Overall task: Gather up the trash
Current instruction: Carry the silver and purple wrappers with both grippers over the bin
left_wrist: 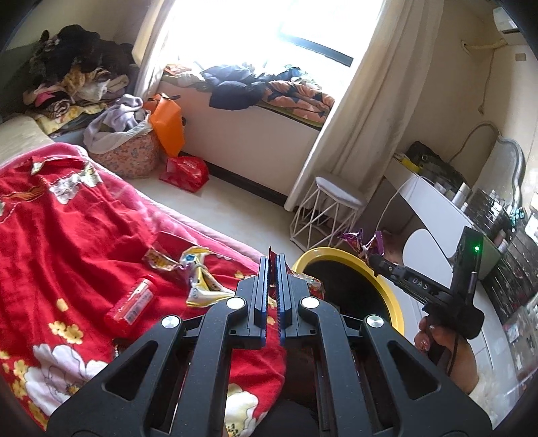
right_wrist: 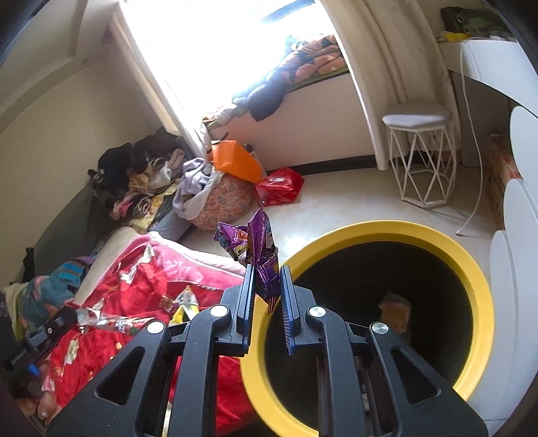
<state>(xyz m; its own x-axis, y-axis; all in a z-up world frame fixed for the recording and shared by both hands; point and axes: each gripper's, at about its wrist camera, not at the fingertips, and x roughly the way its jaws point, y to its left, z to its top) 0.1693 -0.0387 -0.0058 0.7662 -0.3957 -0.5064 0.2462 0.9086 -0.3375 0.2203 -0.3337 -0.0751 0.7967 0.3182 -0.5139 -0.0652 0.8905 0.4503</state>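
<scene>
A white wire stool (right_wrist: 418,154) stands near an orange bag (right_wrist: 235,159) and clothes pile (left_wrist: 74,77).

It was a bedroom in a home, lived-in and untidy. A bed (left_wrist: 27,141) covered by a red flowered blanket (left_wrist: 77,235) filled the 9 o'clock side of the left wrist view, with a heap of clothes (left_wrist: 74,77) piled at 11 o'clock. A bright window (left_wrist: 269,30) with pale curtains (left_wrist: 376,101) stood at 12 o'clock, more clothes strewn along its sill (left_wrist: 255,134). At 3 o'clock a white desk (left_wrist: 433,201) with a mirror (left_wrist: 504,168) carried bottles and jars, a small white stool (left_wrist: 336,208) beside it. A yellow-rimmed bin (right_wrist: 470,269) stood on the pale floor (right_wrist: 336,201) next to the bed.
</scene>
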